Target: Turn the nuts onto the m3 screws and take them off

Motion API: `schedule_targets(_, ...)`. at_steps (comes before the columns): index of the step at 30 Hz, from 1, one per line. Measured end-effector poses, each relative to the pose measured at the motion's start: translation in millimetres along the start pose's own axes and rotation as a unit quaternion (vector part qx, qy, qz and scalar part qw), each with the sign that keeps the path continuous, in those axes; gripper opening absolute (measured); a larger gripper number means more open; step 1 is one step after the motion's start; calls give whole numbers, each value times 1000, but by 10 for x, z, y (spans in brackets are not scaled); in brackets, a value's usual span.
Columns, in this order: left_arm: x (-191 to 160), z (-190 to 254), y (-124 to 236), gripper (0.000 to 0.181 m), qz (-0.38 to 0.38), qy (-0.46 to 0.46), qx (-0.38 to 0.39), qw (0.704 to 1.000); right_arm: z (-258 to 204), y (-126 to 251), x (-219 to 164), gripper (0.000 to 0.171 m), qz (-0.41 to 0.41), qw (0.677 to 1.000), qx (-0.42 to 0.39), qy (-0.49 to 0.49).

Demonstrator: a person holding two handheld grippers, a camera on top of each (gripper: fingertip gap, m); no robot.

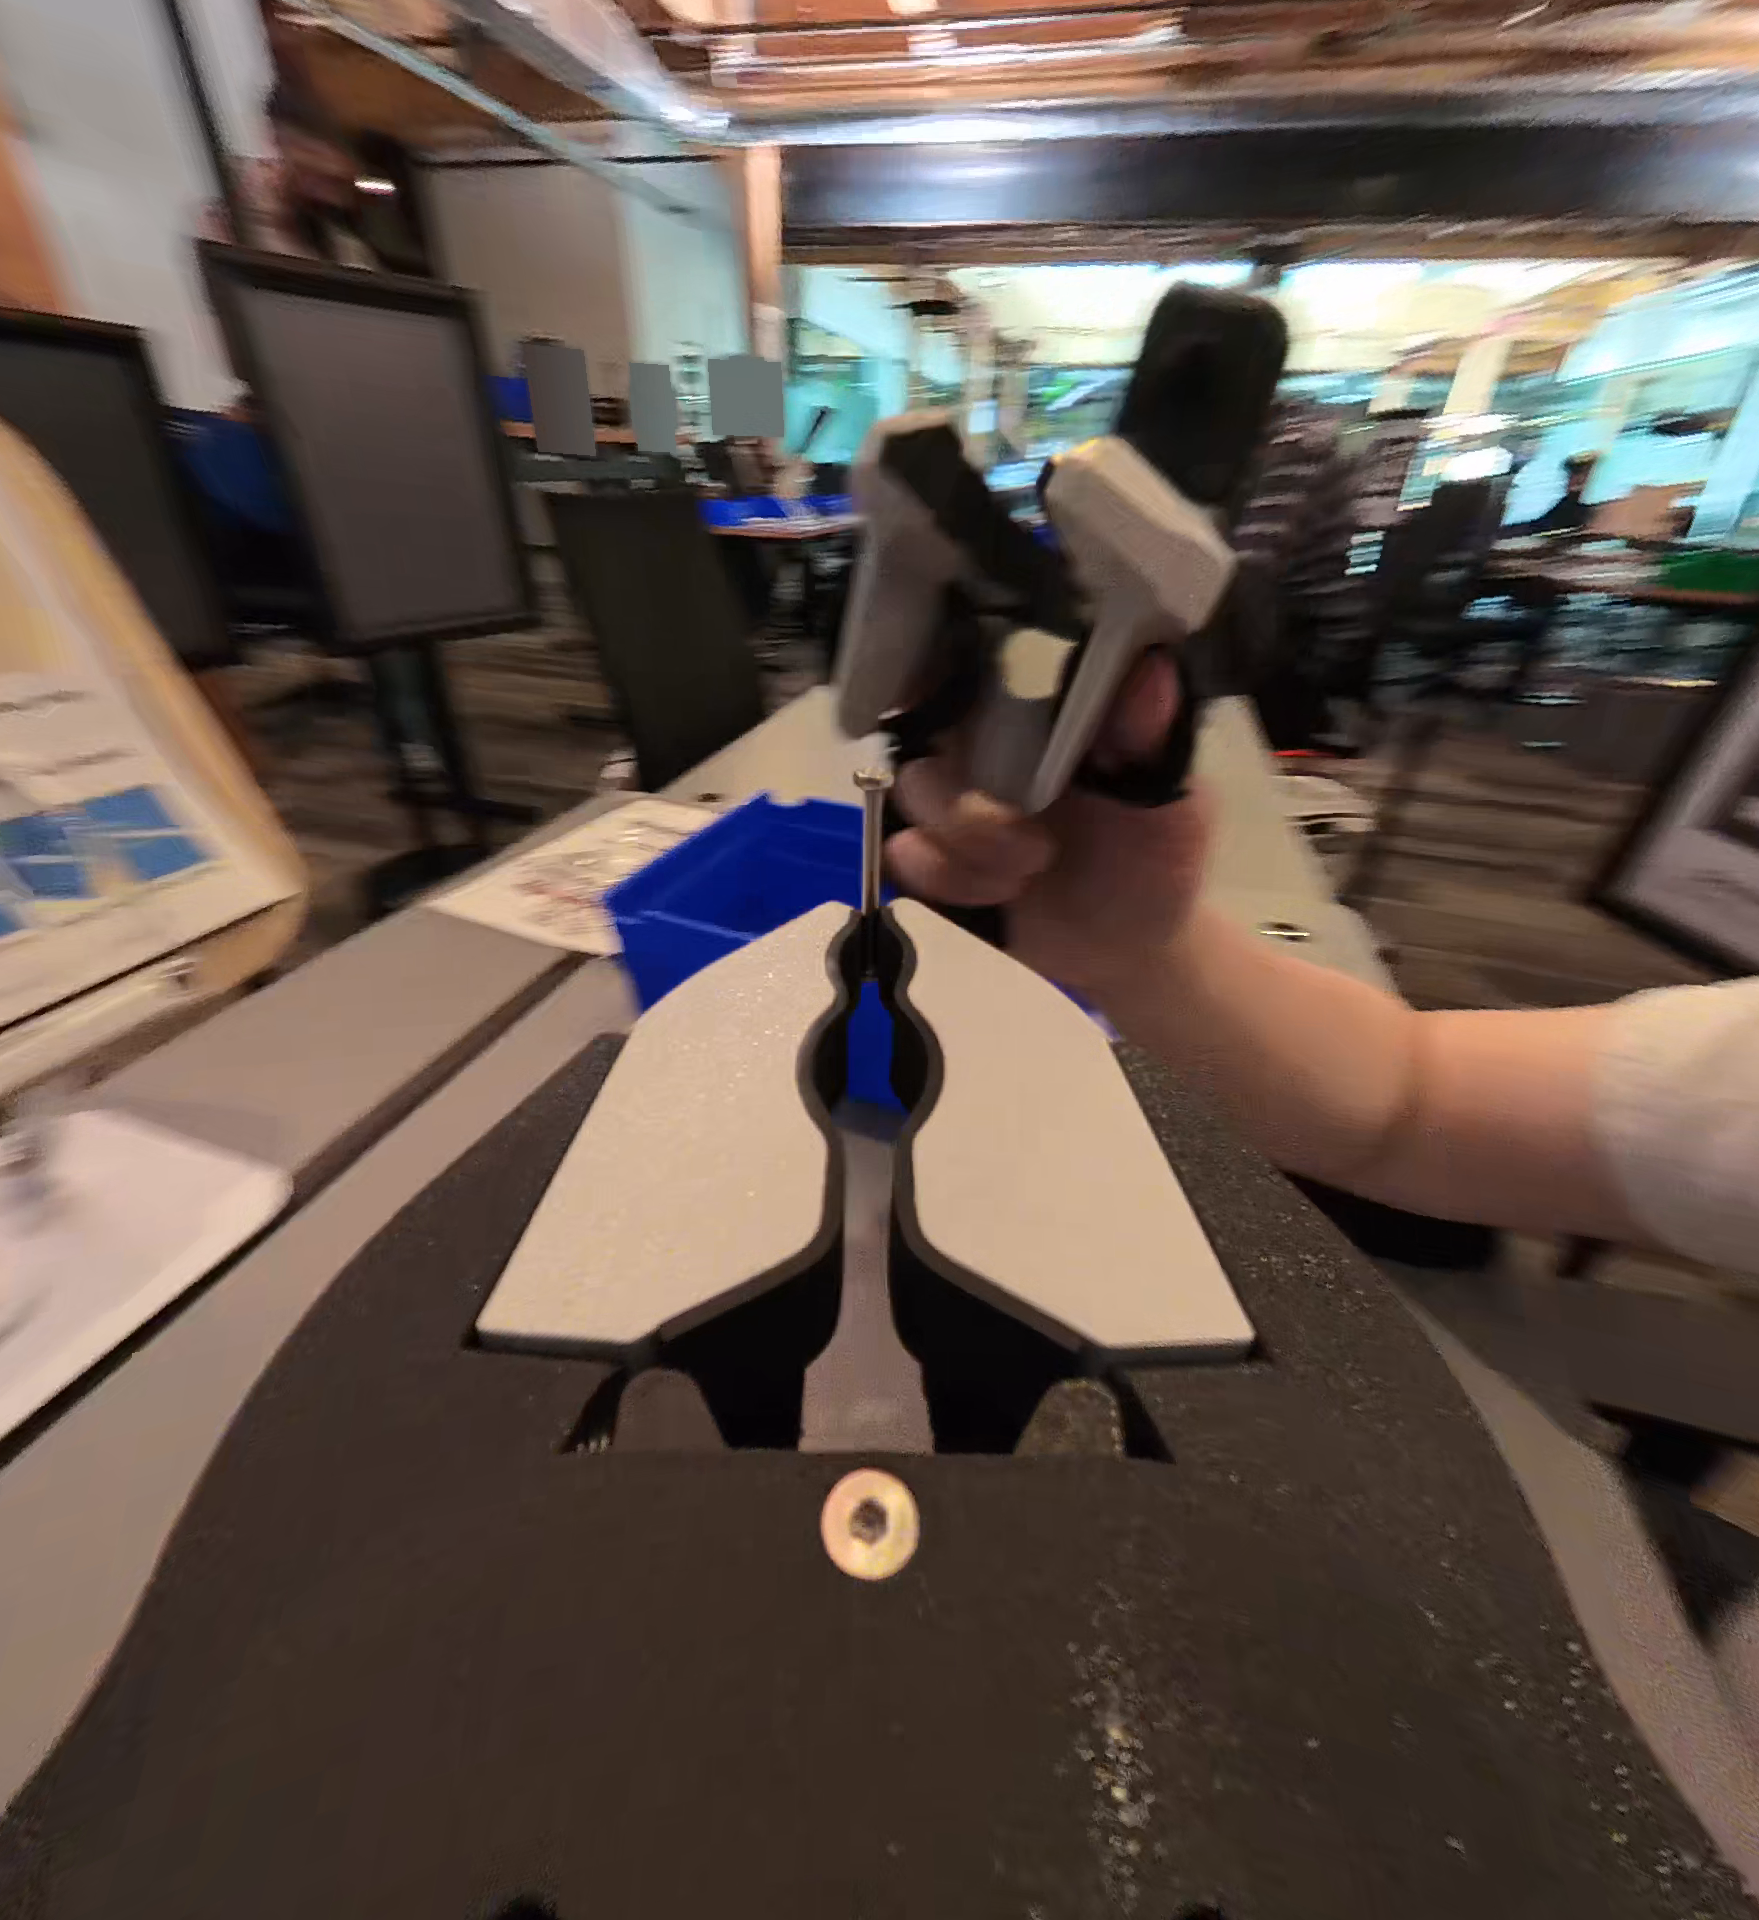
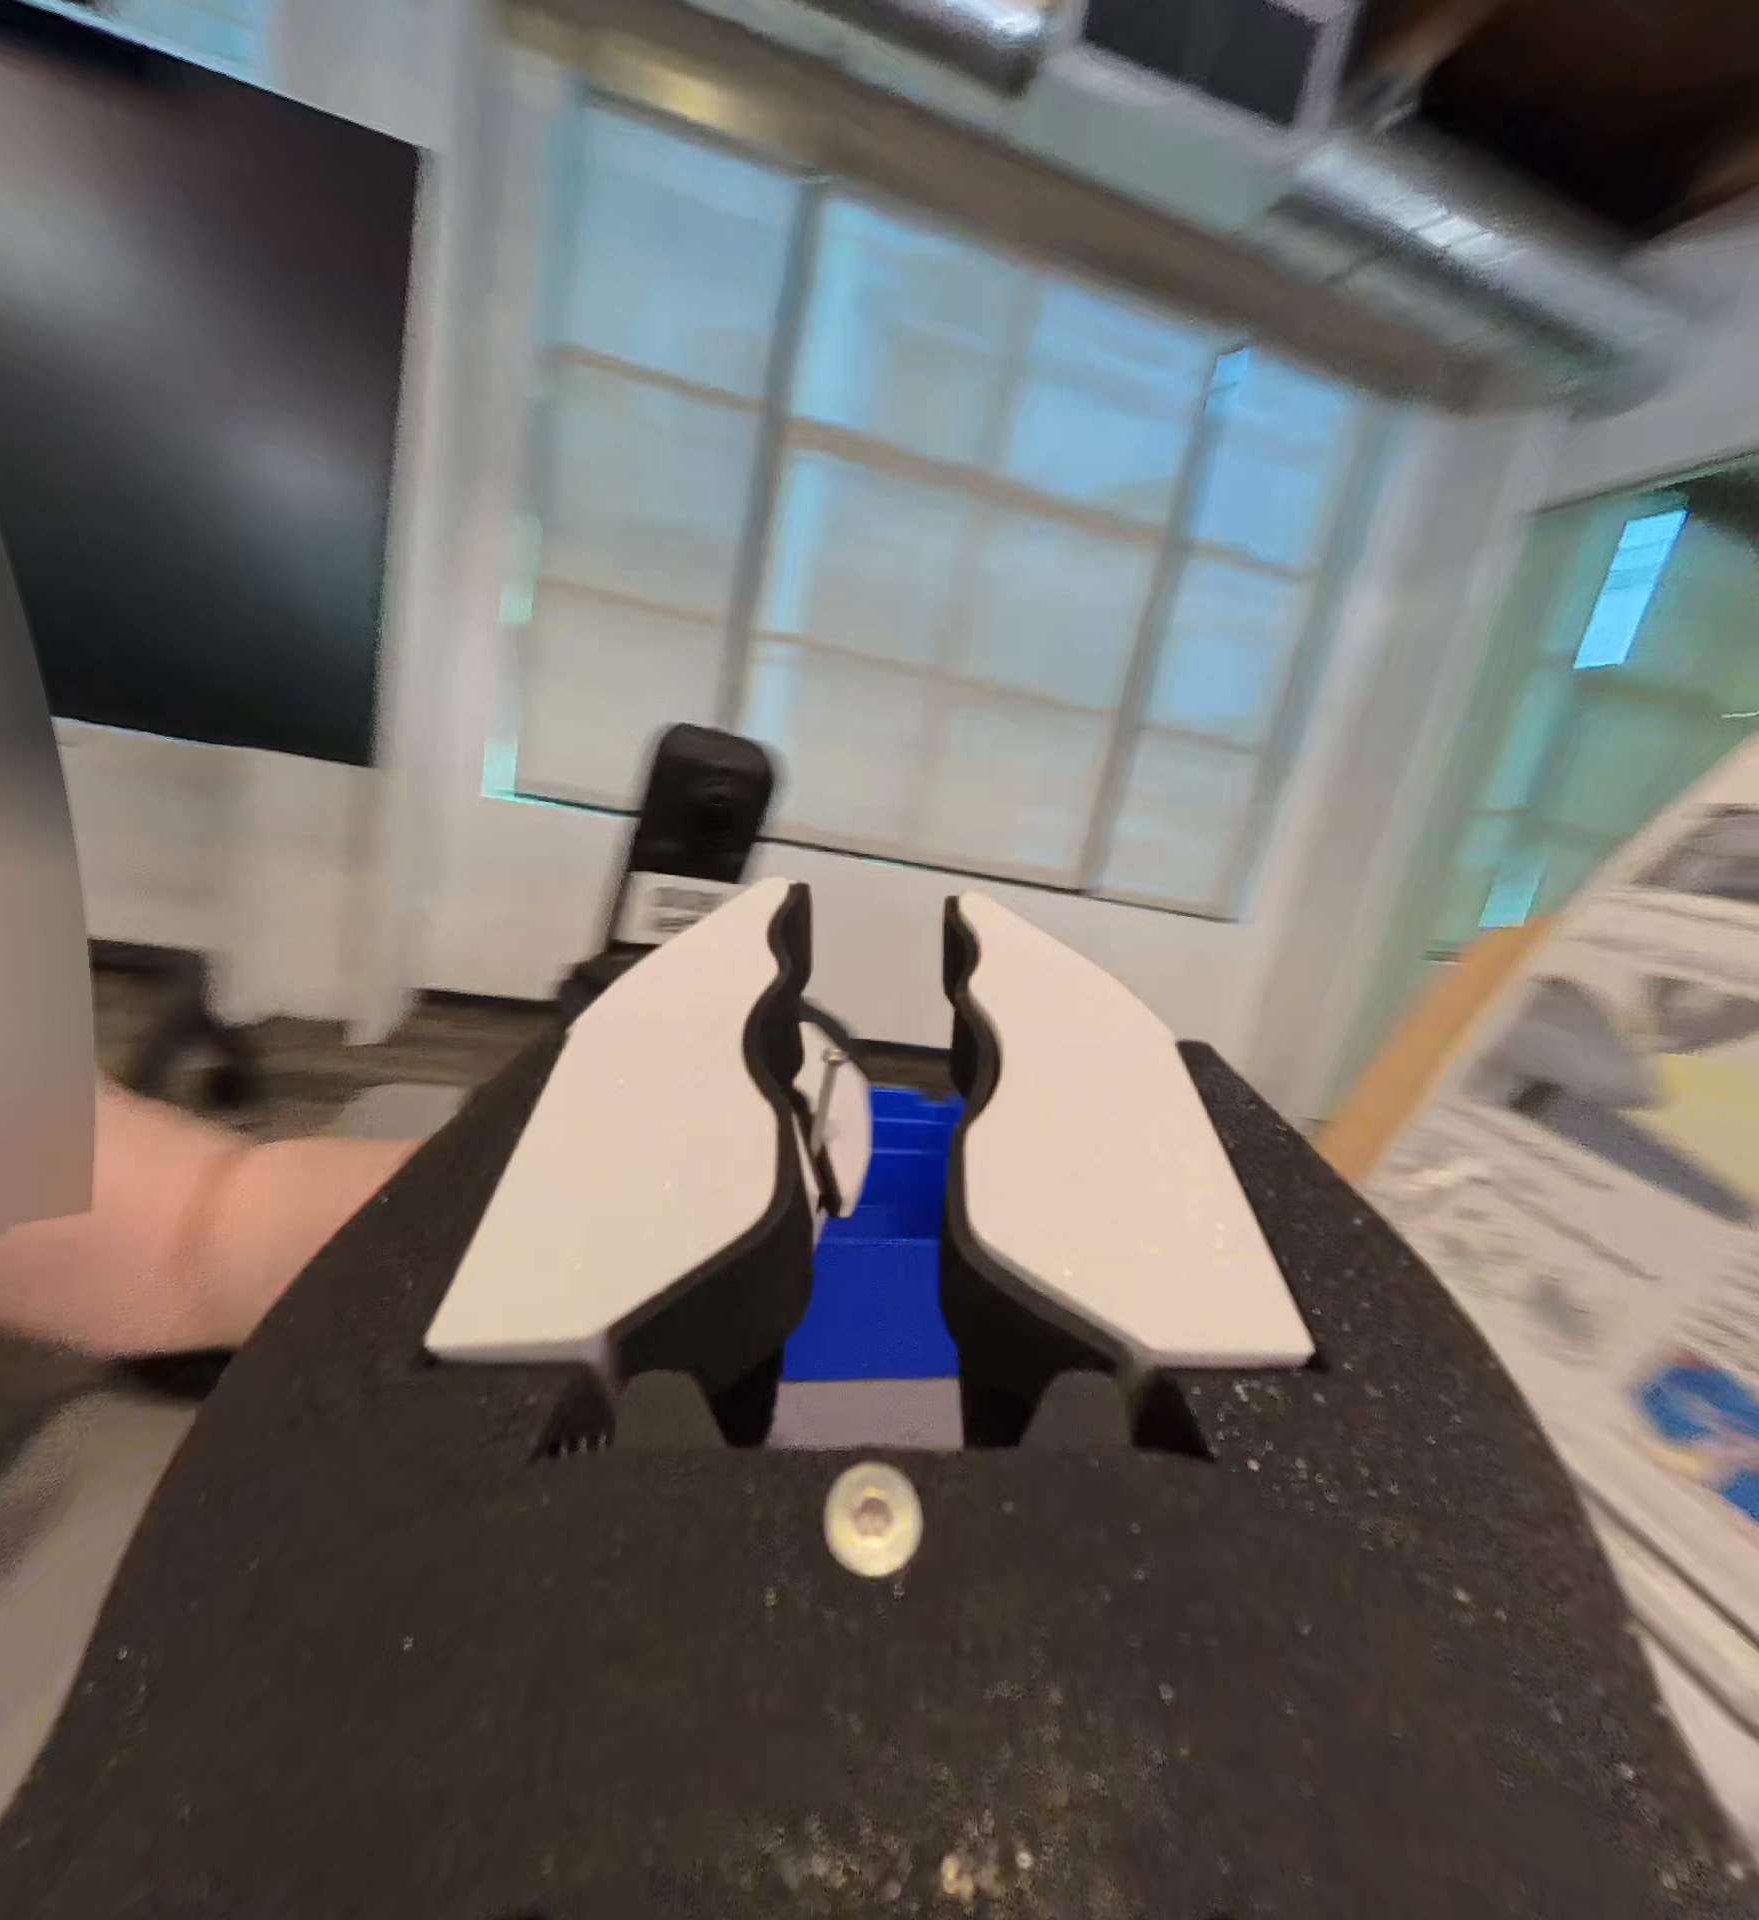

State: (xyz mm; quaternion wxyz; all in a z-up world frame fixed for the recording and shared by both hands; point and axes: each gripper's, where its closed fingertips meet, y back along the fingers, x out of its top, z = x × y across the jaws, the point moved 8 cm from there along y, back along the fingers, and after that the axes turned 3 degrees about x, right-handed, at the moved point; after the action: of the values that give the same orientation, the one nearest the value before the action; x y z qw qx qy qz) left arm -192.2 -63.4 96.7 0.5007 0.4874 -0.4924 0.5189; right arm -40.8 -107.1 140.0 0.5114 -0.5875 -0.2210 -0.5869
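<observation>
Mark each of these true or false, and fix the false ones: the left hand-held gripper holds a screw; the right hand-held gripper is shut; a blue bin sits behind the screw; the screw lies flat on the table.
1. The left hand-held gripper clamps the thin silver metal screw. True.
2. The right hand-held gripper is shut. False: its fingers stand apart with nothing between them.
3. A blue plastic bin sits behind the screw. True.
4. The screw lies flat on the grey table. False: it stands upright, head up, above the left gripper's fingertips.
</observation>
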Motion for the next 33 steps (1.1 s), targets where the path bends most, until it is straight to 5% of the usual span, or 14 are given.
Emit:
schedule_targets(3,-19,-70,18,2,-19,-25,80,996,-26,-37,-24,21,-40,995,-83,46)
schedule_targets(14,-32,-62,3,2,-38,-60,129,989,-89,-291,-438,21,-134,986,-97,11)
schedule_targets(27,-7,-40,7,2,-40,-64,121,990,-77,-267,-417,6,-131,989,-75,-3)
schedule_targets(33,51,36,26,1,-51,-31,-1,998,-79,-214,-334,5,-113,992,55,-31)
